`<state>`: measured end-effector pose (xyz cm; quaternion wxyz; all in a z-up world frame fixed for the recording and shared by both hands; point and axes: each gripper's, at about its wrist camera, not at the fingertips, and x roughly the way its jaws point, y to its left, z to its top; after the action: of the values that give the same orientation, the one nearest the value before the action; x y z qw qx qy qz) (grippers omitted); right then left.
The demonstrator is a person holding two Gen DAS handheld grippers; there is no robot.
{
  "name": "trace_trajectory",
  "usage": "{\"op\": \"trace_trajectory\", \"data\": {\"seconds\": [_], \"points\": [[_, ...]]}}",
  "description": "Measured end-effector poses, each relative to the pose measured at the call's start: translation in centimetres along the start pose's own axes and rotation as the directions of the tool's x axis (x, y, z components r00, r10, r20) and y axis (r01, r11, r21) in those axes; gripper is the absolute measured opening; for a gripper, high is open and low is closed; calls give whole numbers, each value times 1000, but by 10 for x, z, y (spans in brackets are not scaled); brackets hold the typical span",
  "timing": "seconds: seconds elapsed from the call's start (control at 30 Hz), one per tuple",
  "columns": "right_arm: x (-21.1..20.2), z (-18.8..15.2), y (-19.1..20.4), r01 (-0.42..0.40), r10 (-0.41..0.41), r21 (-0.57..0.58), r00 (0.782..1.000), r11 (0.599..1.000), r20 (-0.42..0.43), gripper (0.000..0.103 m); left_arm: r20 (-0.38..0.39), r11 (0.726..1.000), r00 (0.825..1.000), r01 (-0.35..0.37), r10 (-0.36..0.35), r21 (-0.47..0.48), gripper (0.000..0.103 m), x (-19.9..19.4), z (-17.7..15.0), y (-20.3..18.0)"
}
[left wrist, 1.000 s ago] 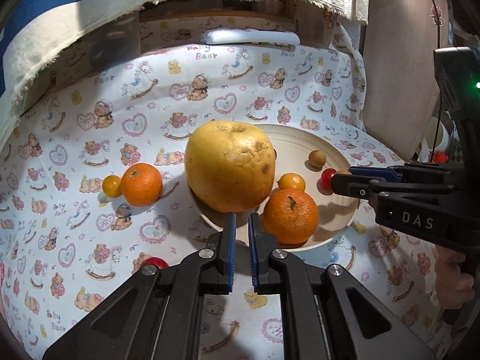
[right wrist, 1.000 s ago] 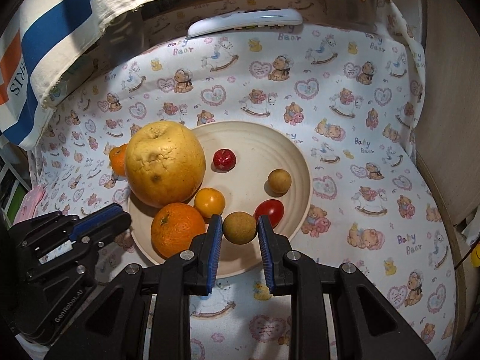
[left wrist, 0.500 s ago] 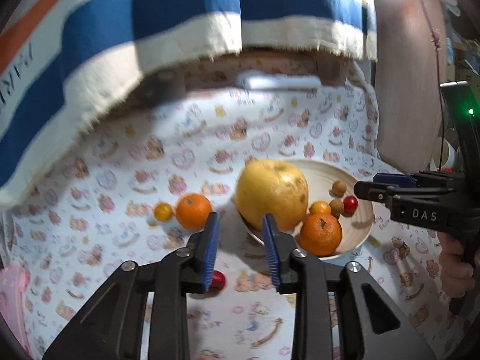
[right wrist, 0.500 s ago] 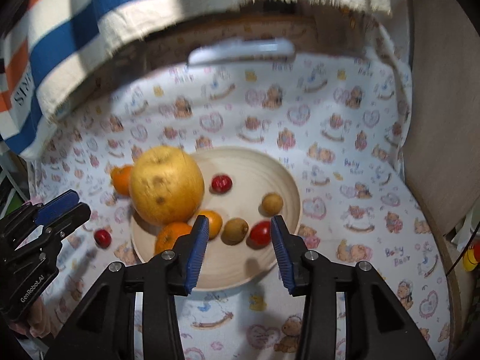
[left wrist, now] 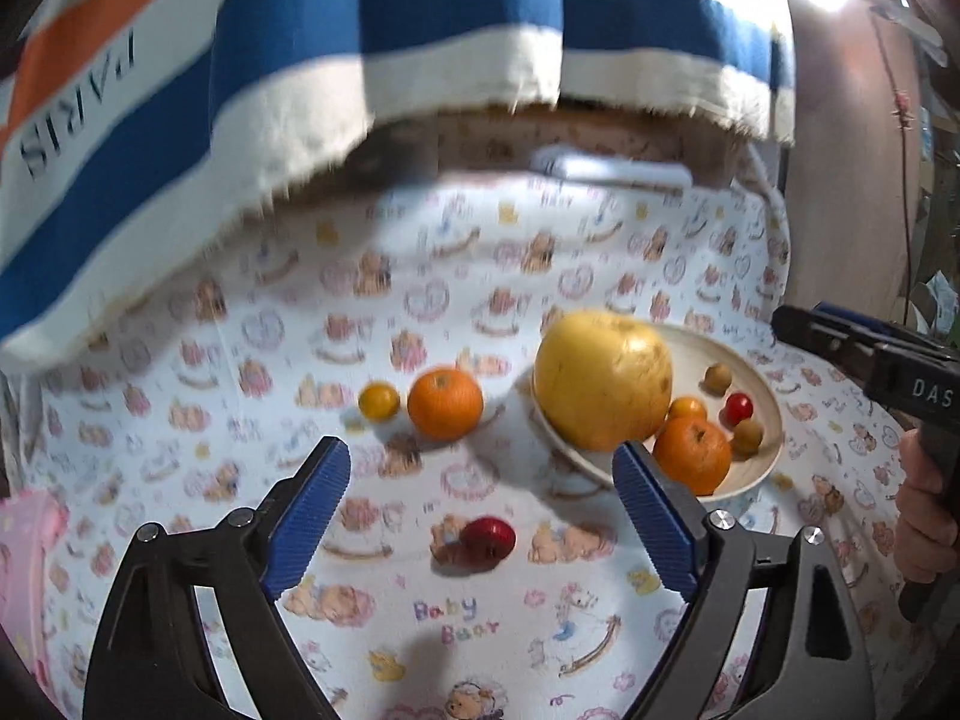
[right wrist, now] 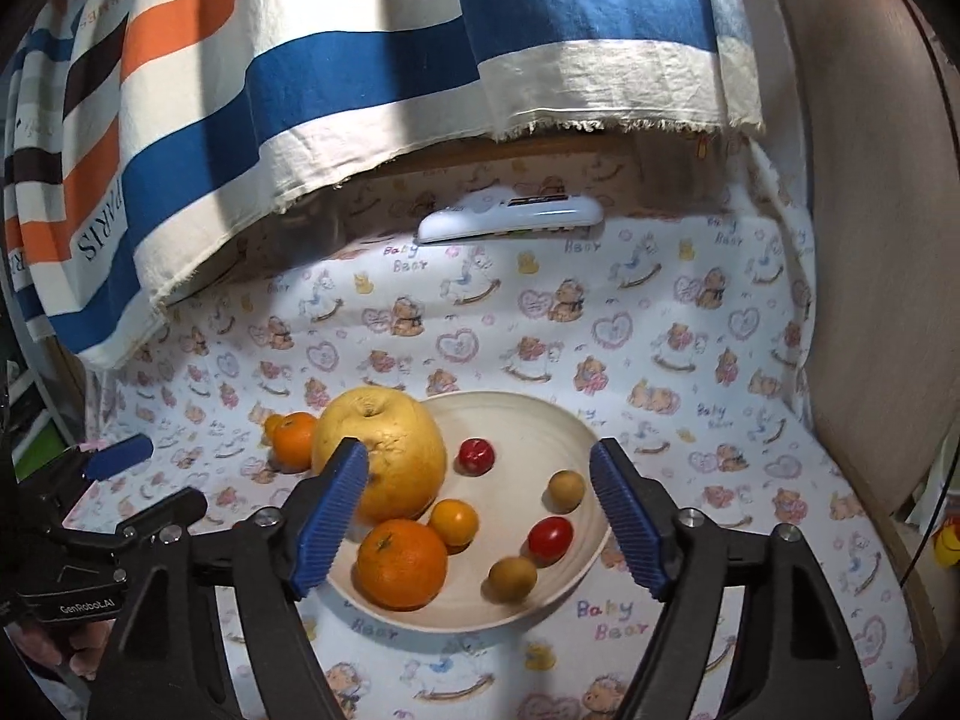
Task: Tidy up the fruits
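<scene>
A cream plate holds a big yellow fruit, an orange, a red tomato, a small brown fruit and other small fruits. My right gripper hovers in front of the plate, its jaws opening with nothing pressed between them. On the cloth left of the plate lie a second orange, a small yellow fruit and a small red fruit. My left gripper hangs above the red fruit, jaws opening, holding nothing.
A striped towel hangs over the back of the table. A white remote lies at the back edge. A wooden panel closes off the right side. Something pink sits at the far left.
Both grippers have gone from shut to wide open and drawn back and up from the plate. The right one let go of the brown fruit, which now lies in the plate.
</scene>
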<state>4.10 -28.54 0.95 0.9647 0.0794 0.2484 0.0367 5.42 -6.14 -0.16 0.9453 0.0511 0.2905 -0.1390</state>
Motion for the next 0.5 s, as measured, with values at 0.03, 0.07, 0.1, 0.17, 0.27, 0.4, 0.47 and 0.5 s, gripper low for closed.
{"op": "trace_trajectory", "data": {"seconds": [0.03, 0.07, 0.1, 0.17, 0.27, 0.4, 0.47, 0.5], "points": [[2, -1, 0, 6, -6, -2, 1000, 1000, -2, 78, -20, 1000, 1000, -4, 3, -22, 88, 5, -3, 2], [5, -2, 2, 26, -26, -10, 1000, 1000, -9, 78, -41, 999, 999, 0, -2, -51, 88, 9, -6, 5], [6, -3, 2, 37, -37, -18, 999, 999, -11, 78, -73, 996, 997, 20, -26, -82, 88, 15, -9, 7], [11, -6, 7, 69, -71, -53, 997, 996, -33, 78, -116, 994, 992, 30, -42, -102, 85, 25, -13, 8], [15, -11, 10, 47, -51, -68, 997, 997, -59, 78, -156, 993, 987, 10, -28, -117, 77, 33, -17, 11], [15, -14, 16, 43, -49, -92, 997, 995, -65, 78, -218, 982, 974, 22, -63, -185, 63, 45, -21, 20], [16, -15, 18, 38, -45, -95, 996, 995, -73, 78, -224, 979, 971, 42, -88, -202, 61, 48, -22, 21], [17, -16, 18, 36, -44, -95, 996, 995, -78, 78, -227, 980, 970, 39, -83, -193, 60, 49, -23, 20]]}}
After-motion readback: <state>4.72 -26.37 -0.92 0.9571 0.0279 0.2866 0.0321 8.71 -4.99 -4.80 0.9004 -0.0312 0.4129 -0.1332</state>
